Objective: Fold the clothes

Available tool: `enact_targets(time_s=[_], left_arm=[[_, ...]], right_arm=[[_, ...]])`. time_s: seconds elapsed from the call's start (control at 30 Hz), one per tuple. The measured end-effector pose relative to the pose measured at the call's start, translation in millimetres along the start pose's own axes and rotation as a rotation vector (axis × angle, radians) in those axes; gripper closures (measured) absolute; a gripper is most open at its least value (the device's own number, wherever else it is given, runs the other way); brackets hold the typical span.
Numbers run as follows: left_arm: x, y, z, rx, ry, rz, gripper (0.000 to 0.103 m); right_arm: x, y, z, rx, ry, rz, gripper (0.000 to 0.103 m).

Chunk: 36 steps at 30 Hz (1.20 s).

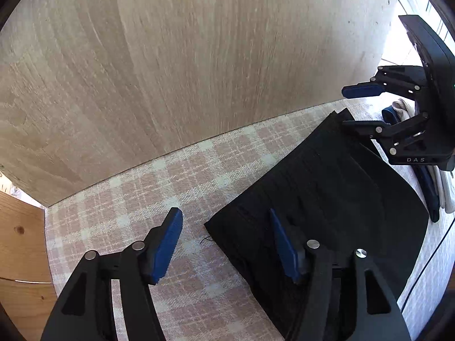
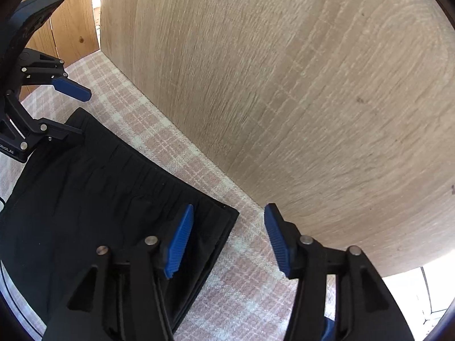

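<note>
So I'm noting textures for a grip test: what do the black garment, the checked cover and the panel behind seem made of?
Black garment: thin matte woven fabric, likely synthetic; a gathered band along one edge suggests elastic. Checked cover: coarse woven cloth, with visible weave. Panel: pale wood grain, flat and matte, possibly laminate rather than solid wood.

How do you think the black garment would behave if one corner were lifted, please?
The black garment would probably droop: it lies flat in thin folded layers. Its gathered band suggests light, stretchy cloth. On the checked cloth it would likely drag, not slide. Both tongs are open.
</note>
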<state>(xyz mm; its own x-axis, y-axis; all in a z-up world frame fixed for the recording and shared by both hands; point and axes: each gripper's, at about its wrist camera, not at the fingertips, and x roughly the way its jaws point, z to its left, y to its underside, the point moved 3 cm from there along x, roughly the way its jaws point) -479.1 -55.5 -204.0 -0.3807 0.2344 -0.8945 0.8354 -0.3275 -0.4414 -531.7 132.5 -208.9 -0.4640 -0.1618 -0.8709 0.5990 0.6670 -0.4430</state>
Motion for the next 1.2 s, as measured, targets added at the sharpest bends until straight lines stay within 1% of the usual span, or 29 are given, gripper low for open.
enact_targets(time_s=[0.1,0.17,0.2,0.3,0.4,0.43,0.5,0.53,0.57,0.63,0.7,0.73,0.77,0.83,0.9,0.93,0.97,1.03,1.1,1.13,1.2], left_arm=[[-11.0,2.4,0.8,0.020,-0.024,-0.022,0.042],[-17.0,3.3,1.1,0.027,-0.017,-0.032,0.042],[-20.3,2.6,1.3,0.024,-0.013,-0.041,0.042],[-25.7,-3.6,1.7,0.005,0.012,-0.072,0.043],[-17.0,-8.9,1.8,-0.003,0.010,-0.052,0.043],[-16.4,-10.0,1.8,-0.002,0.006,-0.050,0.043],[-19.2,-11.4,3.3,-0.010,0.005,-0.058,0.044],[-25.4,-10.0,4.4,-0.024,0.021,-0.066,0.044],[-31.8,-8.3,5.4,-0.038,0.039,-0.073,0.044],[-46.4,2.4,1.2,-0.058,0.104,-0.076,0.044],[-45.8,11.4,-15.5,-0.016,0.146,-0.061,0.043],[-44.8,15.9,-24.4,0.007,0.165,-0.052,0.043],[-42.4,19.0,-31.8,0.028,0.160,-0.045,0.044],[-42.0,21.5,-38.0,0.050,0.160,-0.058,0.045],[-44.1,17.8,-36.6,0.023,0.184,-0.088,0.046],[-44.4,14.8,-34.9,0.003,0.214,-0.096,0.046],[-44.7,11.5,-33.5,-0.015,0.227,-0.109,0.046],[-48.0,8.4,-34.2,0.000,0.230,-0.120,0.046],[-39.9,7.2,-38.6,0.016,0.265,-0.078,0.046],[-32.5,7.6,-39.4,0.019,0.262,-0.050,0.046],[-17.6,9.6,-36.2,0.019,0.208,-0.003,0.046]], right_arm=[[-16.0,3.3,-11.8,0.021,0.003,-0.022,0.051],[-26.2,5.9,-20.4,0.051,0.006,-0.026,0.050],[-29.5,6.8,-20.8,0.067,-0.011,-0.026,0.050],[-31.6,7.8,-3.0,0.111,-0.147,-0.019,0.051],[-34.3,8.7,14.6,0.154,-0.284,-0.012,0.051],[-30.9,9.4,21.1,0.163,-0.307,0.000,0.051],[-11.4,12.9,33.1,0.167,-0.279,0.050,0.051],[-4.8,16.0,32.8,0.178,-0.257,0.063,0.051],[0.9,19.2,31.3,0.193,-0.244,0.076,0.051],[7.0,24.7,27.2,0.220,-0.254,0.097,0.051],[9.1,28.4,28.7,0.206,-0.244,0.103,0.051],[9.0,29.0,30.1,0.198,-0.241,0.100,0.051],[7.2,27.6,32.6,0.188,-0.241,0.087,0.051],[2.9,24.2,36.7,0.175,-0.250,0.057,0.051],[-3.2,18.1,36.5,0.191,-0.281,0.026,0.051],[-2.0,15.4,37.0,0.188,-0.278,0.028,0.051],[-0.9,12.7,37.5,0.185,-0.275,0.030,0.051],[1.5,7.3,38.5,0.179,-0.268,0.034,0.051],[8.5,4.0,41.1,0.172,-0.263,0.046,0.051],[12.0,3.3,42.5,0.170,-0.260,0.052,0.051],[15.6,3.5,44.2,0.167,-0.251,0.054,0.050]])
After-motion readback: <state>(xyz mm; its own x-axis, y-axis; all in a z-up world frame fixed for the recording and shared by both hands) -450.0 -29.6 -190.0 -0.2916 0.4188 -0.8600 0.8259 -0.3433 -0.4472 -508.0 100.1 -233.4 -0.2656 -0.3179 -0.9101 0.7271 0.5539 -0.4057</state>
